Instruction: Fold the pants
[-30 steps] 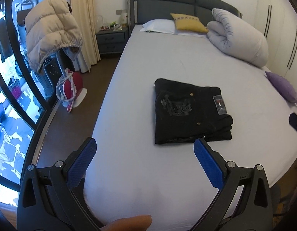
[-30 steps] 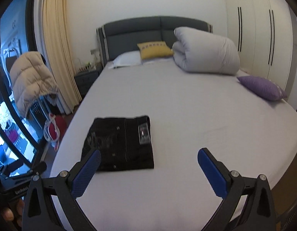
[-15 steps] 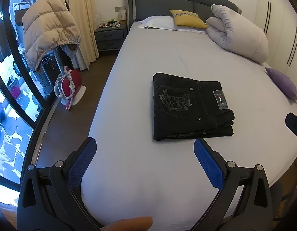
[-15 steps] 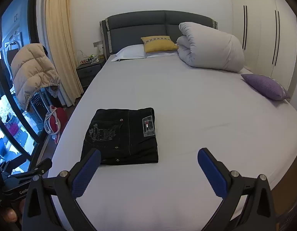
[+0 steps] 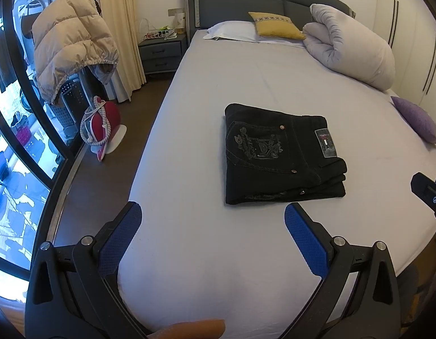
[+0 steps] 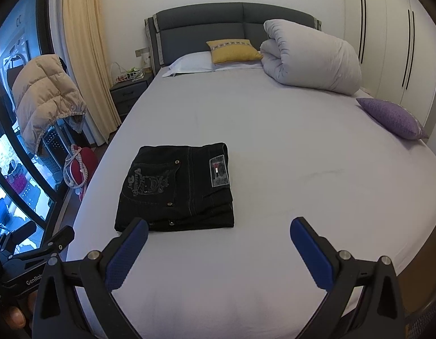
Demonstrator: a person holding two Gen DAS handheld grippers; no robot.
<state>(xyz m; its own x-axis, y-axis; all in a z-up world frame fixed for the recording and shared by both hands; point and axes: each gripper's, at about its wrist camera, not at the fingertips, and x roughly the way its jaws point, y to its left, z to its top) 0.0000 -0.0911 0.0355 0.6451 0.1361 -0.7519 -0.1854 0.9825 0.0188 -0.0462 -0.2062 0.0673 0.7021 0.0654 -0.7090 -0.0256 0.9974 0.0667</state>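
You hold your left gripper [image 5: 212, 217] low over the near end of the bed [image 5: 189, 254], its blue fingers spread wide and holding nothing. Your right gripper [image 6: 219, 233] sits beside it, spread wide too. The black pants [image 5: 280, 152] lie folded flat on the bed, just past both grippers.

A wide bed [image 6: 274, 130] with a pale sheet filled the room, backed by a dark grey headboard [image 6: 235, 22]. At its head lay a white pillow [image 6: 191, 63] with a yellow cushion [image 6: 232, 50] against it, and beside them a rolled white duvet [image 6: 311, 59]. A purple cushion [image 6: 393, 118] sat at the bed's right edge. Left of the bed stood a grey nightstand [image 5: 161, 53], a cream curtain [image 5: 122, 28], a beige puffer jacket [image 5: 68, 45] draped over a rack, and a red iron [image 5: 102, 124] on the floor.
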